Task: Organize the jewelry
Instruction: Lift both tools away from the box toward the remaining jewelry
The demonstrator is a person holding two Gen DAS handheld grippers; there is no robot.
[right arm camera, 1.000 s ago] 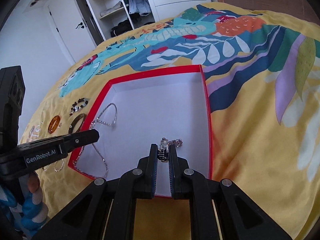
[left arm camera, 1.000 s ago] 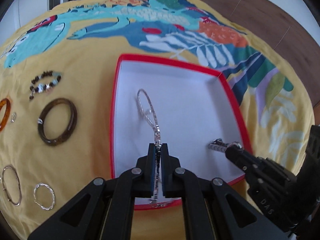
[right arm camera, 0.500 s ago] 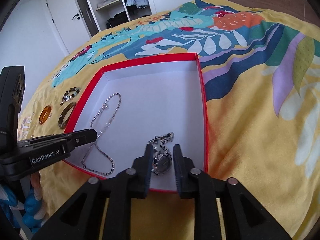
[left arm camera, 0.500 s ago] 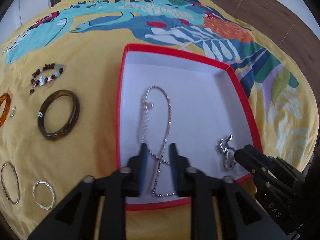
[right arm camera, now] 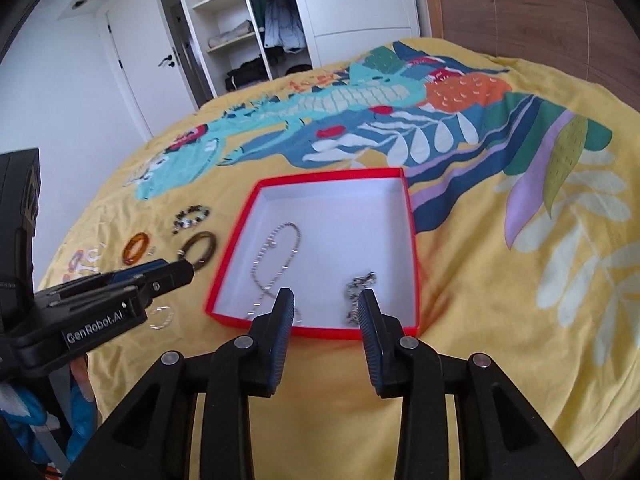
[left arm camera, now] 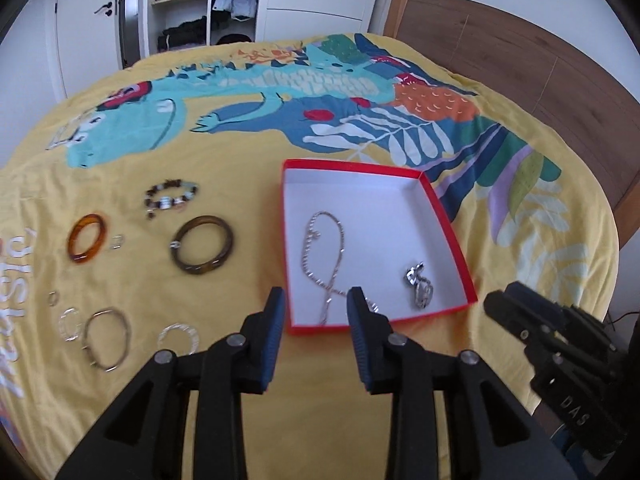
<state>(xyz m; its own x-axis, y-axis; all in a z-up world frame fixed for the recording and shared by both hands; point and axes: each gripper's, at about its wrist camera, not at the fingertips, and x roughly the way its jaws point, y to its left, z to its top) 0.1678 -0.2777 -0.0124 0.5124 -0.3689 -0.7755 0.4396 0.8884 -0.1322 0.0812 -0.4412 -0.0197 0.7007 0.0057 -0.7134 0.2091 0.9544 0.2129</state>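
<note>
A red box (left arm camera: 448, 232) with a white inside lies on the yellow bedspread; it also shows in the right wrist view (right arm camera: 412, 248). In it lie a silver chain necklace (left arm camera: 324, 252) (right arm camera: 276, 256) and a silver watch (left arm camera: 418, 288) (right arm camera: 358, 292). My left gripper (left arm camera: 316, 302) is open and empty, above the box's near edge. My right gripper (right arm camera: 326, 302) is open and empty, back from the box's near edge. Left of the box lie a dark brown bangle (left arm camera: 202, 244), an amber bangle (left arm camera: 87, 238), a beaded bracelet (left arm camera: 170, 198) and silver bangles (left arm camera: 107, 340).
The bedspread (left arm camera: 240, 152) has a blue and teal pattern. A wooden headboard (left arm camera: 520, 56) stands at the right. White wardrobes and an open shelf unit (right arm camera: 248, 24) stand behind the bed. Small rings (left arm camera: 116, 242) lie among the bangles.
Both grippers opened, dropped the necklace and the watch into the box, then pulled back and up away from it.
</note>
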